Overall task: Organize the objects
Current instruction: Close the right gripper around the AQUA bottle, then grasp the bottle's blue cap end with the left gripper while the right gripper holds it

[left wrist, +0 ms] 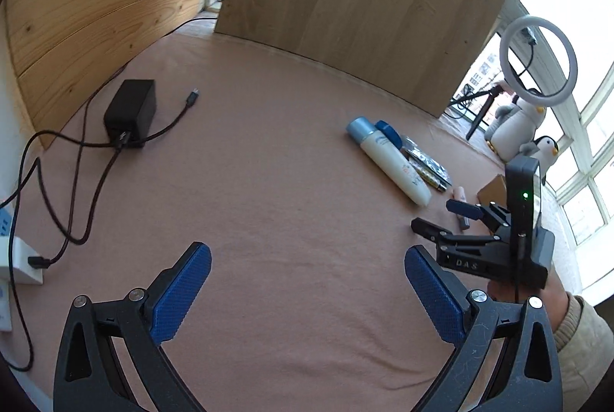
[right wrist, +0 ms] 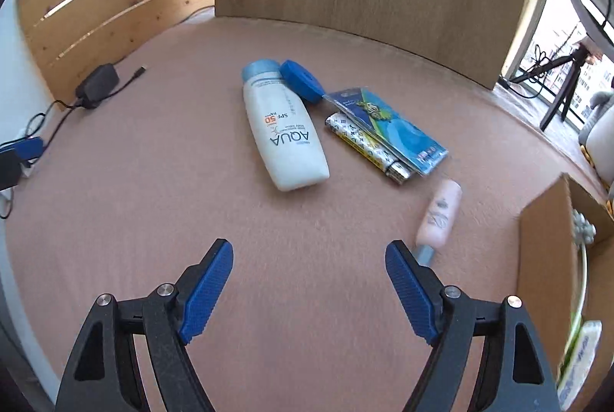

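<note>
Both grippers, left gripper point(left wrist: 307, 291) and right gripper point(right wrist: 309, 287), tilted downward, jaws wide, empty; sunscreen bottle point(right wrist: 282, 132) lay flat, cap toward eleven o'clock.

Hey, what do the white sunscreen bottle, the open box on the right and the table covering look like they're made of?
The white sunscreen bottle with the pale blue cap looks like smooth plastic: it has a soft sheen and printed lettering. The open brown box looks like plain cardboard, matte with a raw cut edge. The pinkish table covering is probably fabric: matte, faintly textured and lightly creased.
</note>
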`<state>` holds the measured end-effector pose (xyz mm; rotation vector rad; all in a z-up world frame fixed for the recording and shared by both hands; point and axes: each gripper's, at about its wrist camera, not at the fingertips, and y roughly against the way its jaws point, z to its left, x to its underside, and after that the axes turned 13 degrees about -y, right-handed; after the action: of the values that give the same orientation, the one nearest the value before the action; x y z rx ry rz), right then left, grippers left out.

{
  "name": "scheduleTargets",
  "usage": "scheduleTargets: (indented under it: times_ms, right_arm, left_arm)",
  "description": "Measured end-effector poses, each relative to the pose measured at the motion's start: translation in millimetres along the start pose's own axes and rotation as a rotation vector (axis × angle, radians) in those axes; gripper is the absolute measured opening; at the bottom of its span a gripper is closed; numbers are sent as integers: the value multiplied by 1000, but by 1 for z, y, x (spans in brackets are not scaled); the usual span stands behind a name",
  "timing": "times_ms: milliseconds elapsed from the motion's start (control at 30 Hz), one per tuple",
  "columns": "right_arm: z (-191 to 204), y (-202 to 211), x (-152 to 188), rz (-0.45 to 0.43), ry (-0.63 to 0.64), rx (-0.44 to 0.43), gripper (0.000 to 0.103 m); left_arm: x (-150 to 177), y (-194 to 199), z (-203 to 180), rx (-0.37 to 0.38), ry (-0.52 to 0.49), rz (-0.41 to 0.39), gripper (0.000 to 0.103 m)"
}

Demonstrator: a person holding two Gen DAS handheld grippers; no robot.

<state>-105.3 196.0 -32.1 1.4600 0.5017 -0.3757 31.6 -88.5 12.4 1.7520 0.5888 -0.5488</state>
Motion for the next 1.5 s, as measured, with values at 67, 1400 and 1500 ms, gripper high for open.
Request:
scheduleTargets:
  times_ms: [67, 1400, 1500]
  right_arm:
    - [3, -15, -14, -3, 43, 6, 77]
    - [-29, 110, 157, 340, 971, -463, 36]
    - [-33, 111, 157, 336, 968, -474, 36]
  left_arm:
    - [9, 4, 11, -26, 61, 2, 102]
    - [90, -34, -183, 583, -877, 242, 71]
    - [96, -36, -185, 581, -906, 243, 68]
